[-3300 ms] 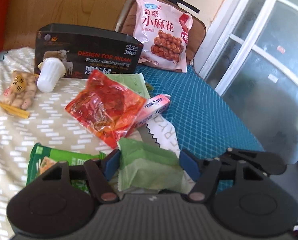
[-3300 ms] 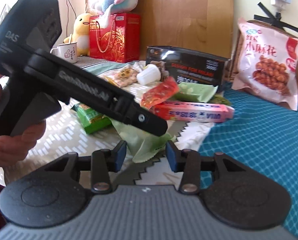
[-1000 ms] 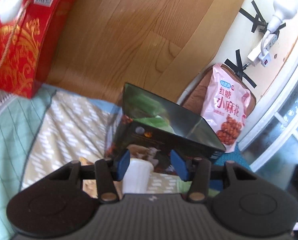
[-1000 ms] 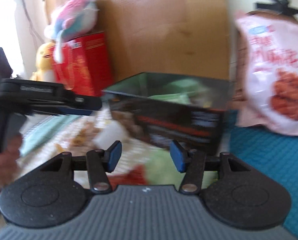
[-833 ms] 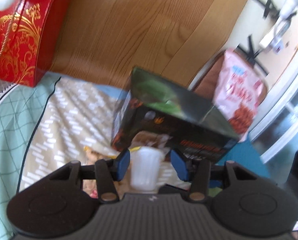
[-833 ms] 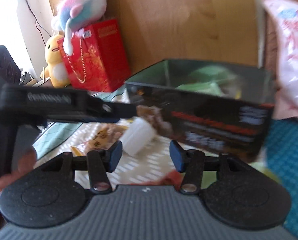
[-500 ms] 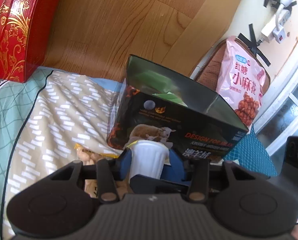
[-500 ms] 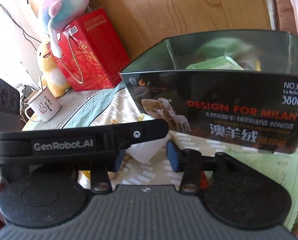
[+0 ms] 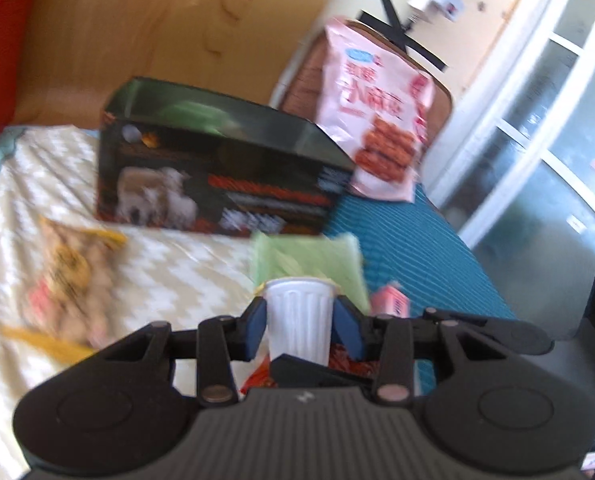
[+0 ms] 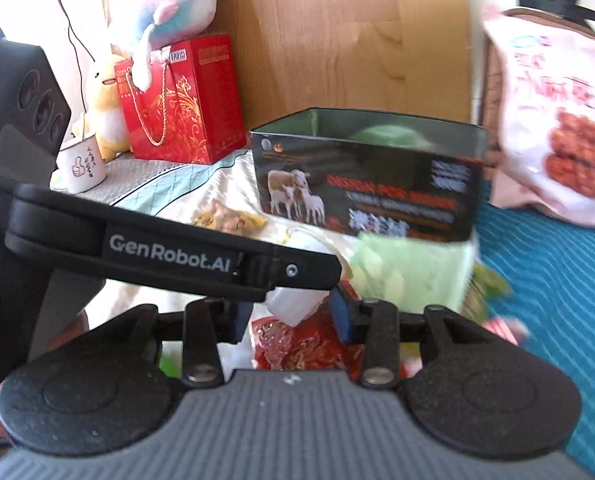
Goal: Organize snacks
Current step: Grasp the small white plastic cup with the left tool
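Change: since 0.5 s ago the white ribbed cup [image 9: 298,320] is carried back from the black box [image 9: 213,176], which is now seen farther off; both views are blurred.
Left gripper [image 9: 300,326]: its 2 blue pads [image 9: 255,326] are pressed on the cup's sides, and the cup is held clear of the bedding, above the red snack bag [image 10: 301,346].
Right gripper [image 10: 293,318]: held spread with nothing between its fingers, just beneath the left gripper's arm.
Black box: open-topped, set on the far part of the patterned cloth [image 9: 177,256], with green packets seen inside.
Near the box: a pale green packet [image 9: 305,266] lies in front of it; a yellow-tied snack bag [image 9: 63,280] lies to the left.
Pink bag [image 9: 377,120]: propped upright at far right, on the teal mat [image 9: 409,240].
Far left: a red gift bag [image 10: 177,100], plush toys and a white mug [image 10: 81,168] are seen.
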`<move>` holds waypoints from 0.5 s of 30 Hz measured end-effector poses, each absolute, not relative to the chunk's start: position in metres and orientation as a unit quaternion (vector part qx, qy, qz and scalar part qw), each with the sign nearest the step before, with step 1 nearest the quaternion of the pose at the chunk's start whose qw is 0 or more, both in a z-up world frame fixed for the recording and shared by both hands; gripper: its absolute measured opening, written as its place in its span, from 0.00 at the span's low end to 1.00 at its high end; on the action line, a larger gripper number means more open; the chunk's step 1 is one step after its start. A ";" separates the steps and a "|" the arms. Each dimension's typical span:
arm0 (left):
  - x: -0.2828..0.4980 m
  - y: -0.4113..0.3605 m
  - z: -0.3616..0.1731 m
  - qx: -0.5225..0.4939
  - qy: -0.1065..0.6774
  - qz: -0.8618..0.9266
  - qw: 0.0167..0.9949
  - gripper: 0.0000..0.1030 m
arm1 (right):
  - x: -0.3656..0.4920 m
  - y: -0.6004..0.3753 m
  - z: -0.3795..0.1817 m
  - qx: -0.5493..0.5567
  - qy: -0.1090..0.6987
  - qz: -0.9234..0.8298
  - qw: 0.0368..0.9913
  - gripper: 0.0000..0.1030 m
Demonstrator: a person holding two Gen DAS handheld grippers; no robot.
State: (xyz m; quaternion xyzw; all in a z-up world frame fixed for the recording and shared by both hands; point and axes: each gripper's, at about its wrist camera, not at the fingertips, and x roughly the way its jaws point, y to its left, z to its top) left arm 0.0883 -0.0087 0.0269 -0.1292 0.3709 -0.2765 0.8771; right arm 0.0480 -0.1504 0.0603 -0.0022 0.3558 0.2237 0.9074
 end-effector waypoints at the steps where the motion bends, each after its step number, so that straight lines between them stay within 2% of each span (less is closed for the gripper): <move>1: 0.082 -0.012 0.027 -0.130 0.372 -0.279 0.876 0.36 | 0.041 -0.155 0.061 0.001 0.355 0.222 0.908 0.43; 8: 0.061 -0.019 0.043 -0.126 0.350 -0.278 0.886 0.36 | 0.020 -0.158 0.069 -0.010 0.319 0.220 0.922 0.43; 15: 0.090 -0.010 0.068 -0.157 0.319 -0.275 0.894 0.36 | 0.042 -0.155 0.087 -0.021 0.264 0.226 0.937 0.43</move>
